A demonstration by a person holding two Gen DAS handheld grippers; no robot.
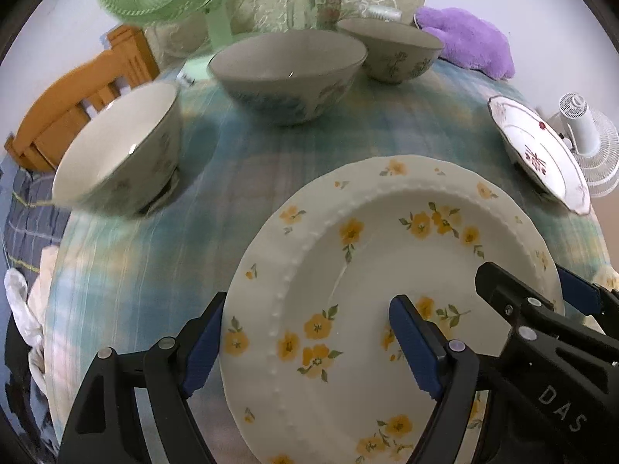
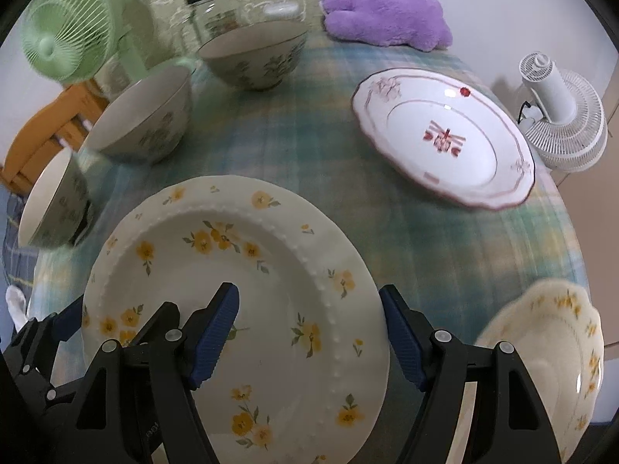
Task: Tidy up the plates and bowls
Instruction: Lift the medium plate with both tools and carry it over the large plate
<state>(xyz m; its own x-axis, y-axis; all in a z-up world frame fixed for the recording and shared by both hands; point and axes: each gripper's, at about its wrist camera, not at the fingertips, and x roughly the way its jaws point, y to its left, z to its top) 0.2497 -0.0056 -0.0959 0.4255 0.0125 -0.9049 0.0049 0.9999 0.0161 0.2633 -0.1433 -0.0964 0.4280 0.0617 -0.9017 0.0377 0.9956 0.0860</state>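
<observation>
Three bowls point(image 1: 288, 73) and three plates lie scattered on the table point(image 1: 154, 255), none stacked, so the sorting looks barely begun. The yellow plate point(image 2: 240, 301) sits nearest, the red plate point(image 2: 445, 135) well apart. Both claws stand wide. The left claw point(image 1: 309, 340) straddles that plate's left rim and the right claw point(image 2: 309, 336) its right rim; neither seems to pinch it yet.

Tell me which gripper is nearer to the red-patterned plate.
Right. The right gripper straddles the yellow-flower plate rim on the side facing the red-patterned plate; the left gripper straddles the opposite rim, farther away.
</observation>
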